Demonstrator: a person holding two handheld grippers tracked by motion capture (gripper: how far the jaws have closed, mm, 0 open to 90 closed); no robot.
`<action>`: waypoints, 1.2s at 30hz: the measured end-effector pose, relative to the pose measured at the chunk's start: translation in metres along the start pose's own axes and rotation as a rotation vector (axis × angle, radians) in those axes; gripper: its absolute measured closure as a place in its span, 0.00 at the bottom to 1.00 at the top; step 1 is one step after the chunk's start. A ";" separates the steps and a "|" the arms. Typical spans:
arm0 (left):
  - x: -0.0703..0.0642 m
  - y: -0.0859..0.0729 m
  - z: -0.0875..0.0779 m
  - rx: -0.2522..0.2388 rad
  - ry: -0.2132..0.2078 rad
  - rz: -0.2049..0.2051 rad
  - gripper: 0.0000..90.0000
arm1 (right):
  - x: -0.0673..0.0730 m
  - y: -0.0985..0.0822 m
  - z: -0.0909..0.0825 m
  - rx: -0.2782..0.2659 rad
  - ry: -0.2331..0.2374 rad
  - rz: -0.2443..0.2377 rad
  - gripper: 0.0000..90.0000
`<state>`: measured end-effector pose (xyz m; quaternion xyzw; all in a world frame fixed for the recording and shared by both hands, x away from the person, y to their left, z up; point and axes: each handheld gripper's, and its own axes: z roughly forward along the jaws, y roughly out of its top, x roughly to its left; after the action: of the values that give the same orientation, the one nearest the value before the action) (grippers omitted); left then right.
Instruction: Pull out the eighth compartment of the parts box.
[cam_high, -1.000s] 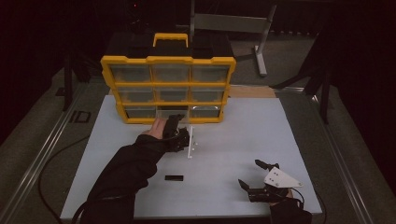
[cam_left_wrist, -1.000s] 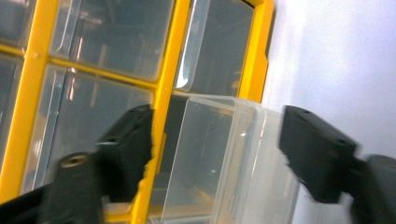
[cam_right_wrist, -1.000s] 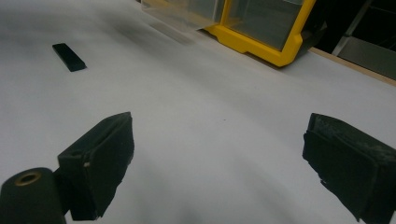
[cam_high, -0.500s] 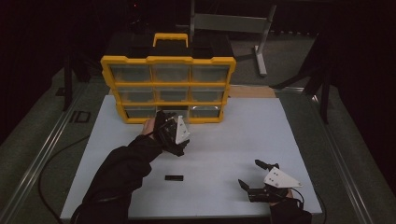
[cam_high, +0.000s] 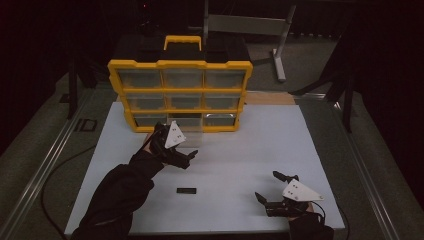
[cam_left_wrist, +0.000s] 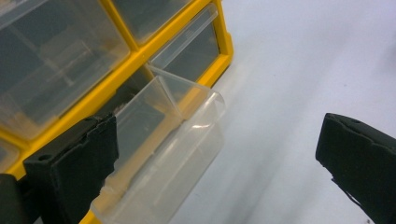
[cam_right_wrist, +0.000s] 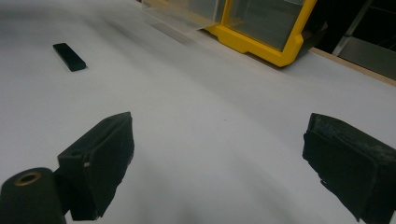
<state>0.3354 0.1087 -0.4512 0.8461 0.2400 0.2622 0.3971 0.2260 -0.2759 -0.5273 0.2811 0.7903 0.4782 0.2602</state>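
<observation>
No brand, label or readable writing shows on the yellow organizer (cam_high: 180, 95), on its clear drawers, or on the small black bar (cam_high: 186, 190) lying flat on the white tabletop (cam_high: 260, 150). The organizer stands upright at the far side of the tabletop, with three rows of three clear drawers and a yellow handle on top. The clear drawer (cam_left_wrist: 163, 140) in the middle of the bottom row is pulled partway out of its slot, its front lip sticking out over the tabletop. In the high view the left gripper (cam_high: 181, 154) hovers just in front of that drawer, the gloved left hand (cam_high: 150, 155) and dark sleeve reaching in from the lower left, the grey three-cornered plate tilted up toward the organizer. Its jaws have just been opening and now stand wide apart; in the left gripper view the drawer sits beside one jaw and neither pad presses on it, so the gripper holds nothing. The right gripper (cam_high: 272, 192) rests low near the tabletop's near right corner, well apart from the organizer, pointing left toward the black bar. Its jaws are spread wide as well, with bare tabletop between them in the right gripper view.
</observation>
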 end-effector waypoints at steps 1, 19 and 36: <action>0.000 -0.002 -0.002 -0.003 -0.004 -0.005 0.00 | 0.000 0.000 0.000 0.000 0.001 -0.002 0.10; -0.009 -0.034 -0.023 -0.028 -0.002 -0.064 0.00 | -0.001 0.000 0.000 -0.003 -0.001 0.004 0.10; -0.026 -0.072 -0.032 -0.021 -0.038 -0.120 0.00 | 0.000 0.000 0.000 0.002 -0.002 0.008 0.10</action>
<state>0.2814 0.1515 -0.4978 0.8307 0.2800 0.2244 0.4257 0.2258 -0.2758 -0.5274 0.2849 0.7894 0.4783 0.2588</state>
